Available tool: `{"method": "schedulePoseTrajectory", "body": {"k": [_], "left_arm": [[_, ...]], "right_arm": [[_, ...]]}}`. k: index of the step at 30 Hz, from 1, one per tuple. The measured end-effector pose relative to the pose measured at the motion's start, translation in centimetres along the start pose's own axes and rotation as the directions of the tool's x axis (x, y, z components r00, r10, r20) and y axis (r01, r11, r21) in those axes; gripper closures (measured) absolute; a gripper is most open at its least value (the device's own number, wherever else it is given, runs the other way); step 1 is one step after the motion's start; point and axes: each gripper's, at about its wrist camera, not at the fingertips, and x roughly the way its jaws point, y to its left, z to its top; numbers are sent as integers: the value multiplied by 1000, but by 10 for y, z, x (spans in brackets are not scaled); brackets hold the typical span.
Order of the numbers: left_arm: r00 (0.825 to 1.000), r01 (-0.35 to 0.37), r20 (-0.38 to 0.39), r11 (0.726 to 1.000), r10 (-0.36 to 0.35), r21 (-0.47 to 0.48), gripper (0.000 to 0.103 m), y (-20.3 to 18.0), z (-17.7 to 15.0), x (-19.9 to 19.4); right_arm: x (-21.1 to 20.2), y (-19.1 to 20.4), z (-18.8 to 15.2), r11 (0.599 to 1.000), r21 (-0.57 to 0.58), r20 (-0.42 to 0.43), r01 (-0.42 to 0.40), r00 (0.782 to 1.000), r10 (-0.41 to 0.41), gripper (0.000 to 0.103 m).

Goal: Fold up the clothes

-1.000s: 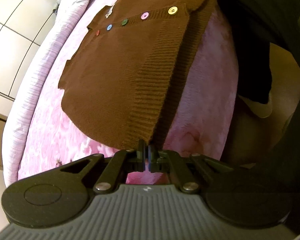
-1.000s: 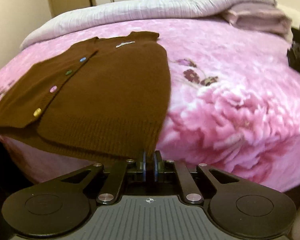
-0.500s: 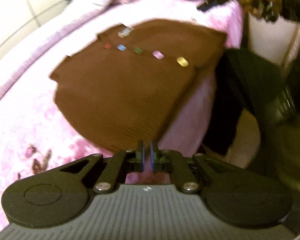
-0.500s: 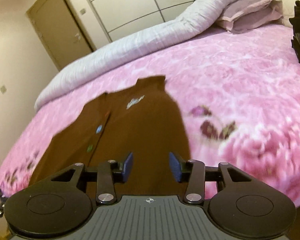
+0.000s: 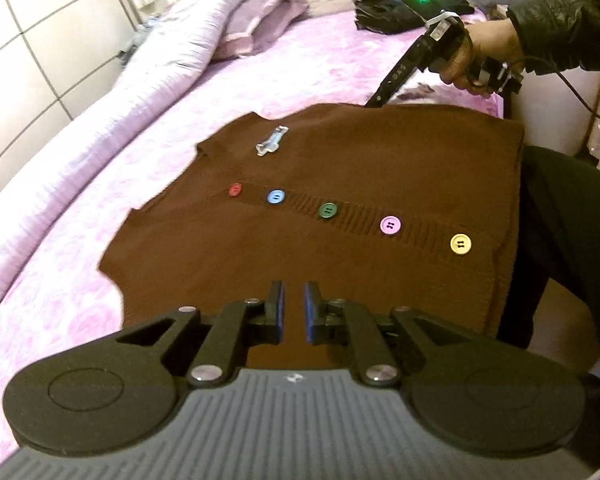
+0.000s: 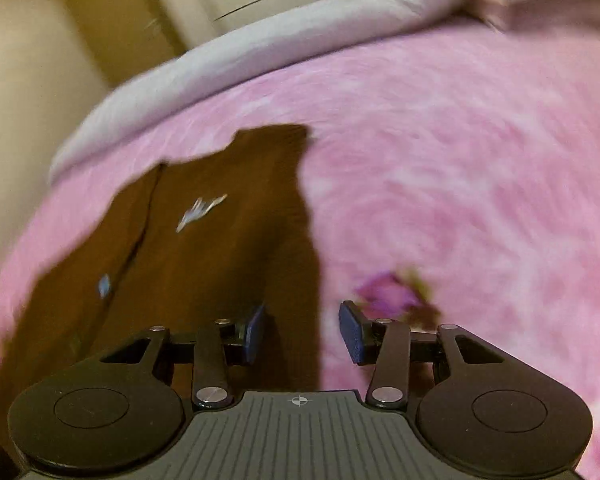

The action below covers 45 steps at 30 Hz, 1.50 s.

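While both hands hover: the brown cardigan lies flat on the pink bed, hem hanging over the near edge.
Left hand-held gripper: jaws opening, nothing between them.
Right hand-held gripper: parted, empty, over the cardigan's side edge.
Risk: loose knit could slide off the bed or bunch if only one layer is pinched.
Around: rolled lilac duvet, dark clothes pile, well apart.
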Motion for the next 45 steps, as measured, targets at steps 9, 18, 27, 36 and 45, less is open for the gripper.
{"method": "schedulePoseTrajectory", "body": {"k": [9, 18, 27, 36, 45], "left_arm": [[995, -60, -79, 998, 58, -17, 92, 1, -29, 18], [971, -196, -179, 955, 158, -223, 88, 22, -85, -23], [986, -156, -124, 894, 114, -421, 87, -6, -123, -54], [980, -197, -67, 886, 187, -420, 84, -32, -113, -84], [965, -256, -163, 885, 207, -389, 76, -60, -105, -57]], "right_arm": [[-21, 1, 6, 982, -103, 88, 159, 985, -151, 103], [-59, 10, -19, 991, 20, 83, 134, 987, -135, 96], [-94, 75, -117, 979, -191, -3, 75, 997, -77, 70], [-137, 103, -132, 978, -189, 30, 91, 996, -87, 67], [-120, 121, -145, 987, -120, -83, 108, 989, -118, 56]]}}
